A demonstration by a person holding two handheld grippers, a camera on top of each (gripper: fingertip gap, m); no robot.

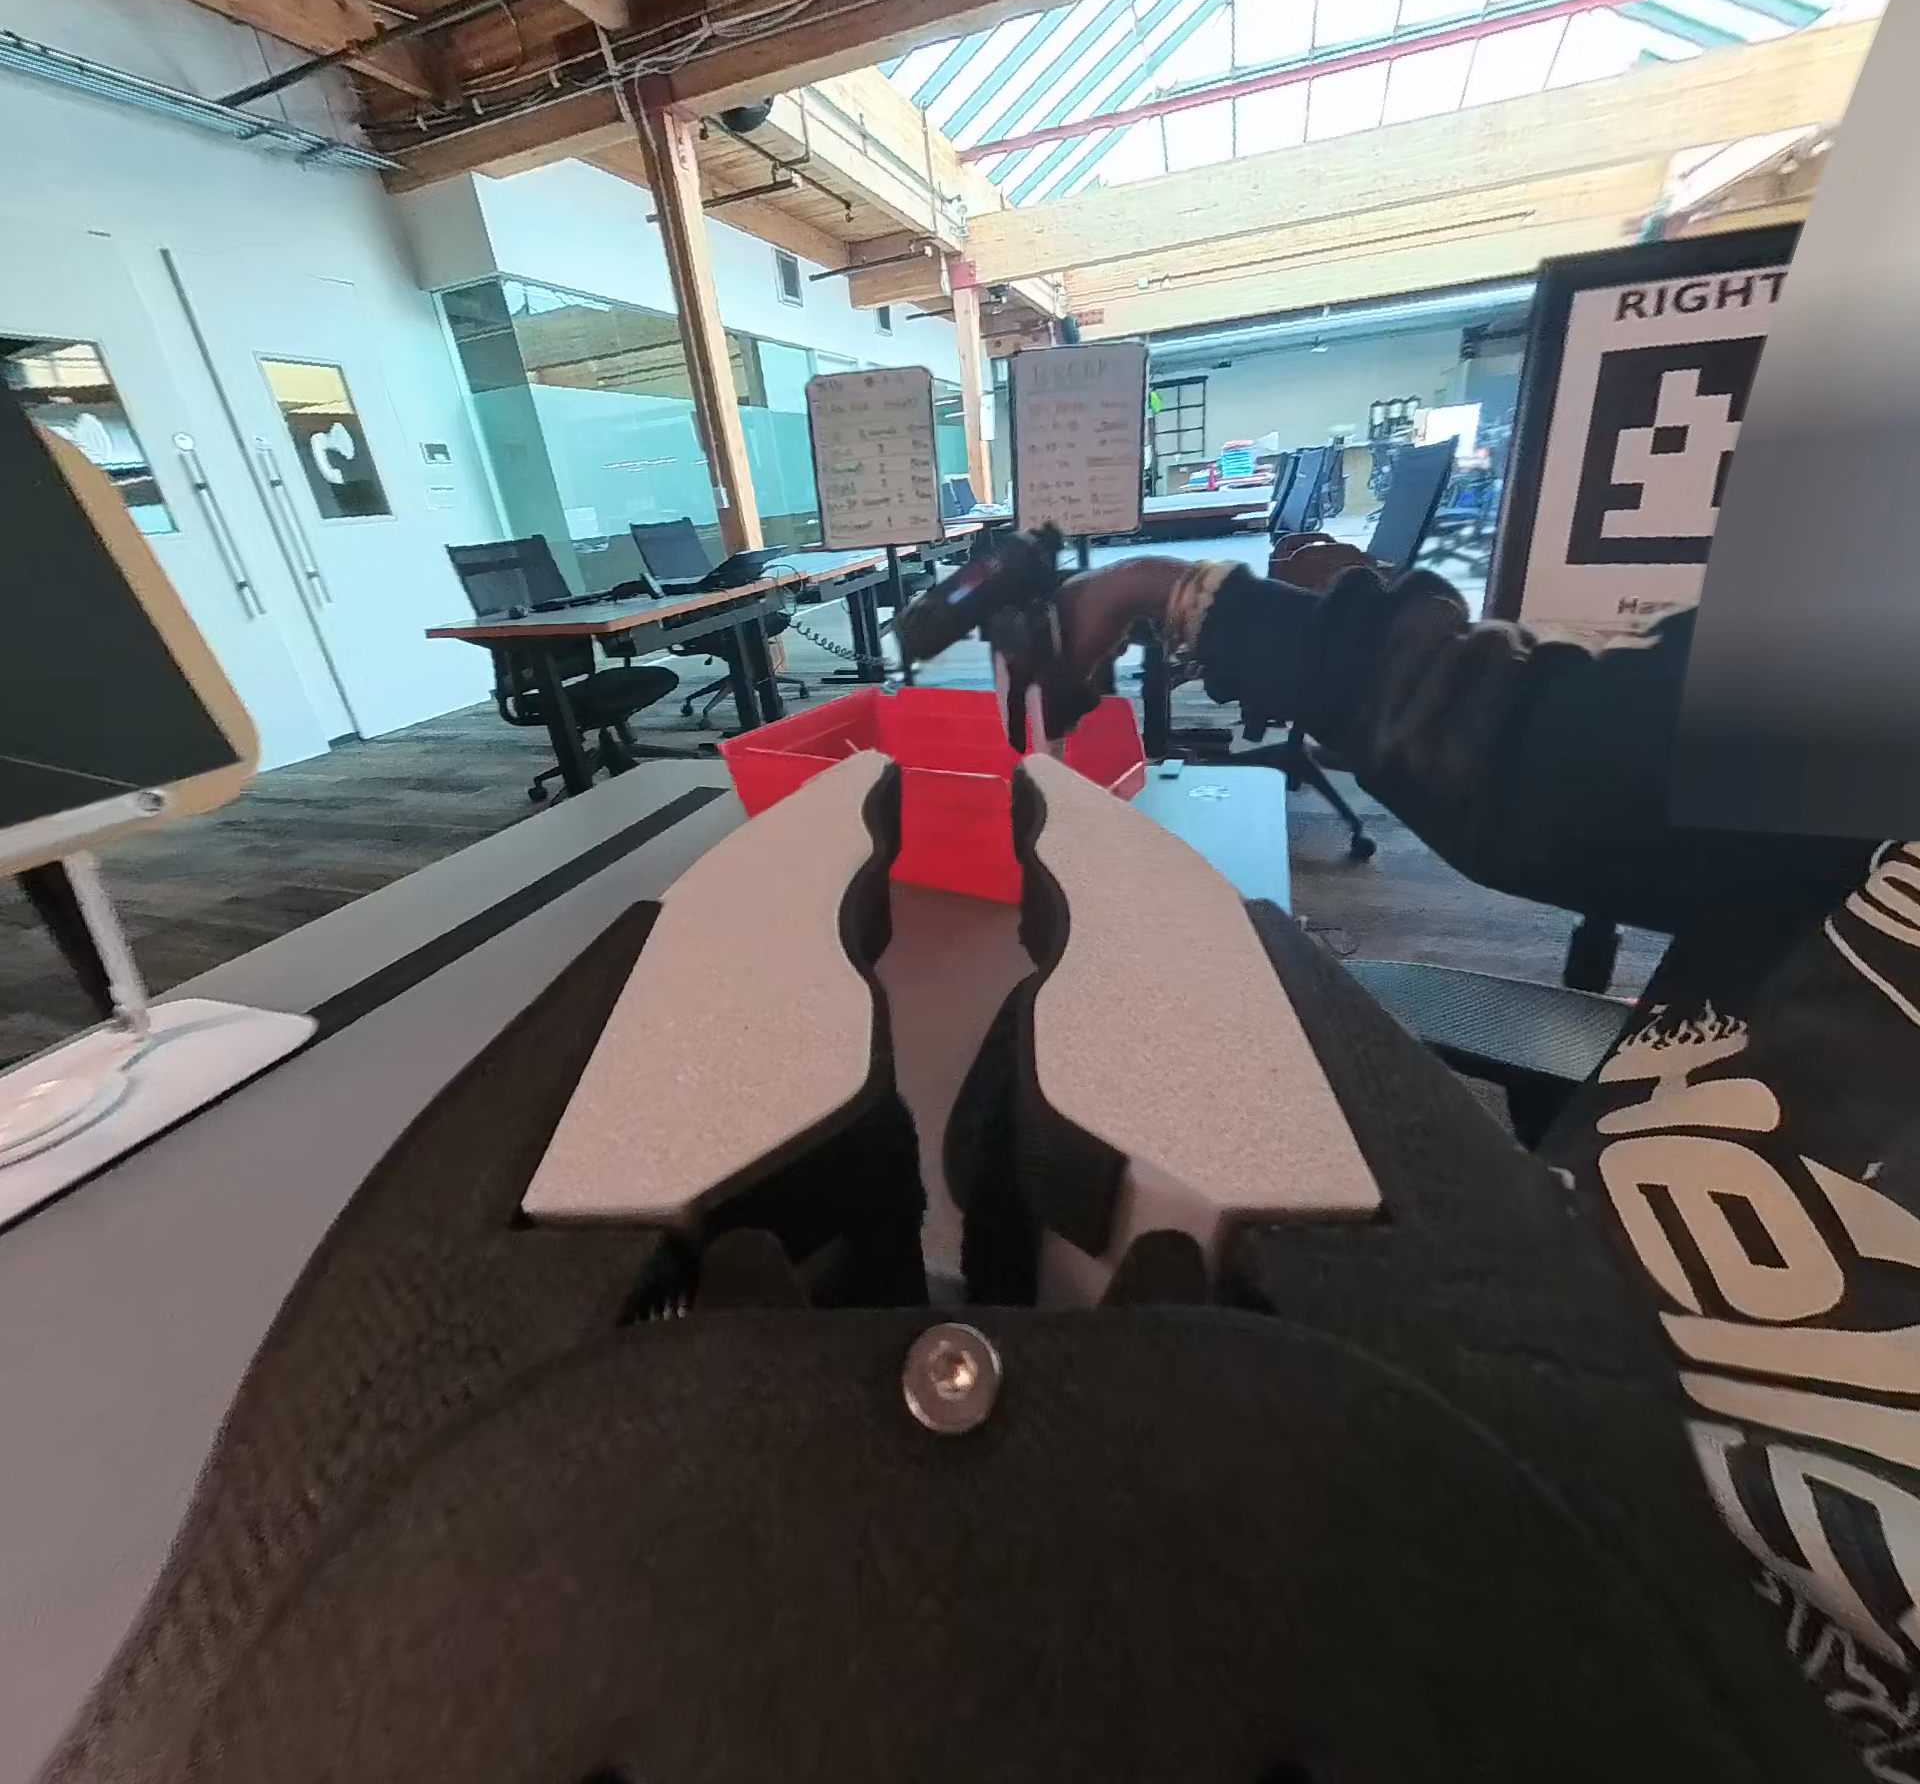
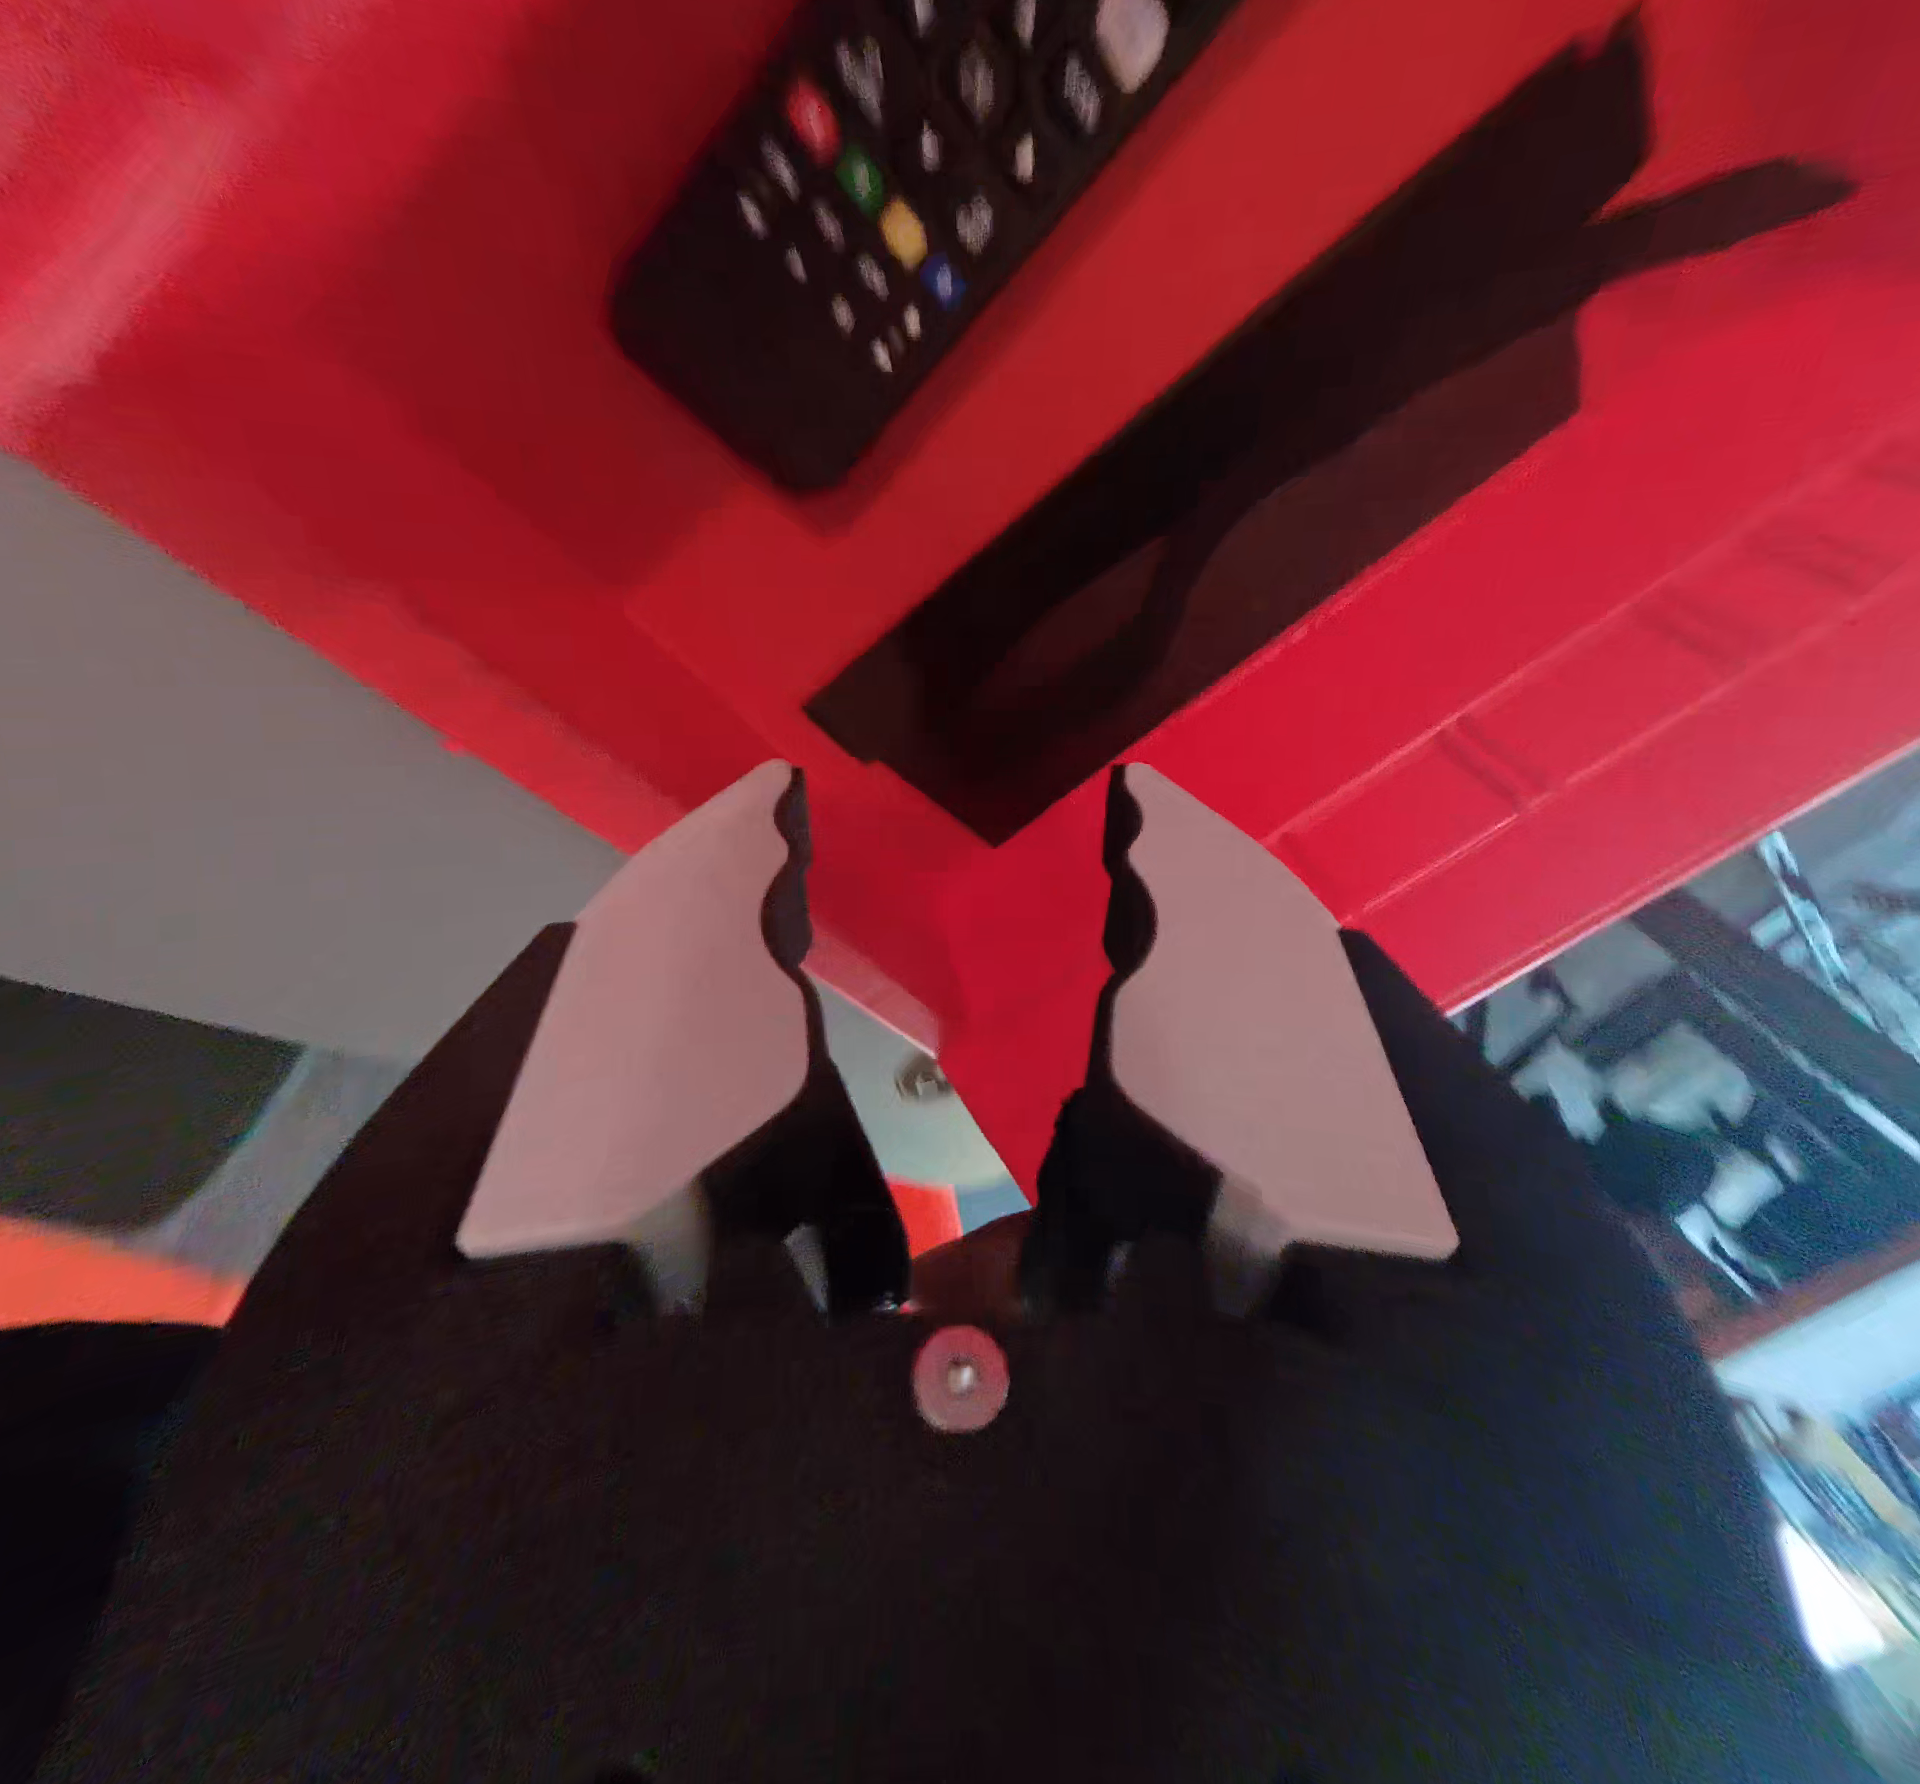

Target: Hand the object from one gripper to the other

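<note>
Right wrist view: right hand-held gripper (image 2: 954, 789) open, empty, over red bin (image 2: 312, 176) holding remote control (image 2: 914, 176) | left hand-held gripper (image 1: 954, 778) parted, empty, waiting | pickup and handover both left.

Left tongs (image 1: 951, 789): pale grey flat fingers, wavy black inner pads, black textured body, one silver screw (image 1: 952, 1376).
Right tongs (image 2: 954, 789): same build.
Sleeve (image 1: 1787, 1319): black, white print.
</note>
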